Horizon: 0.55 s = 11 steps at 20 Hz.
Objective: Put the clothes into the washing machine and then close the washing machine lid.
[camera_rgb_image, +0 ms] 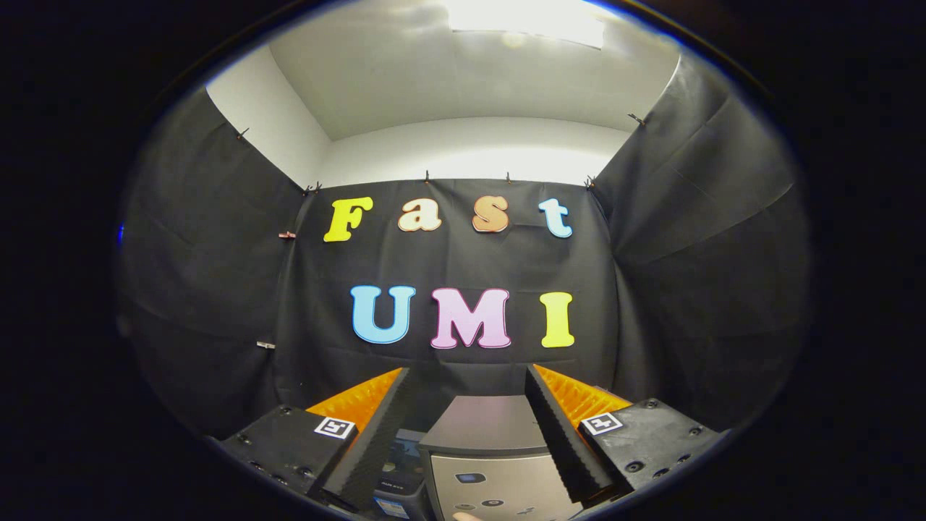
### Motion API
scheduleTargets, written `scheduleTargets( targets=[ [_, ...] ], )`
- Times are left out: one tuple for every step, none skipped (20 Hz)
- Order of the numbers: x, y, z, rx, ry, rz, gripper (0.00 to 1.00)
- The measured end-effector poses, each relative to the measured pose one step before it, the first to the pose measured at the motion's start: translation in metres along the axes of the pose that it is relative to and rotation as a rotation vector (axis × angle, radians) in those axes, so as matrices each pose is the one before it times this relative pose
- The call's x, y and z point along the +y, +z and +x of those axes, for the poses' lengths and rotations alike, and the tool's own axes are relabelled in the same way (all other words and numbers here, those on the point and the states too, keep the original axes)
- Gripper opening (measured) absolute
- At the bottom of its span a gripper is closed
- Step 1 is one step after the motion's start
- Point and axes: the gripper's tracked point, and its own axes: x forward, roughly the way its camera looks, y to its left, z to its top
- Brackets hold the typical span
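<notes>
Tool [466,376] held level and high, looking straight at the back wall [463,260] of the booth. Its fingers [376,434] stand wide apart with nothing between them: released, no cloth in the grip.

Washing machine [492,456] sits low, between and just beyond the fingers. I see its grey top surface and, nearer me, a paler front strip with a few small buttons or marks. The flat top reads to me as the lid [486,423] lying down, but the angle is shallow and I cannot be sure it is fully seated.

Clothes: I cannot place them from this view. A dark boxy thing [396,486] with a label sits beside the machine, behind the left finger; too little of it shows to say what it is.

A small pale patch [469,517] at the near edge of the machine may be a fingertip; too small to tell.

Judgement: this raised, open pose suits a resting or travelling position, not a grasp. The scene fits two cases: laundry already inside under a shut lid, or laundry lying somewhere below my sight. I cannot settle which.
</notes>
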Motion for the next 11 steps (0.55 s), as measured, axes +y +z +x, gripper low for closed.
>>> scheduleTargets(
  targets=[
    [-0.00068,0.00080,-0.00021,-0.00157,0.00015,0.00220,0.97],
    [0.00008,0.00127,-0.00038,-0.00175,0.00056,0.00439,0.97],
    [0.00041,0.00036,-0.00074,-0.00201,0.00259,0.00487,0.97],
    [0.00064,-0.00083,-0.00092,-0.00020,0.00313,0.00315,0.97],
    [-0.00028,-0.00211,-0.00028,0.00487,0.00099,-0.00032,0.97],
    [-0.00090,-0.00298,0.00138,0.00817,-0.00157,-0.00262,0.97],
    [-0.00119,-0.00222,0.00057,0.00865,-0.00243,-0.00401,0.97],
    [-0.00022,-0.00103,0.00037,0.00746,-0.00216,-0.00529,0.97],
    [-0.00035,-0.00137,-0.00079,0.00504,0.00004,-0.00606,0.98],
    [0.00080,-0.00082,-0.00099,0.00216,0.00114,-0.00553,0.98],
    [0.00028,-0.00015,-0.00029,-0.00073,0.00187,-0.00495,0.98]
  ],
)
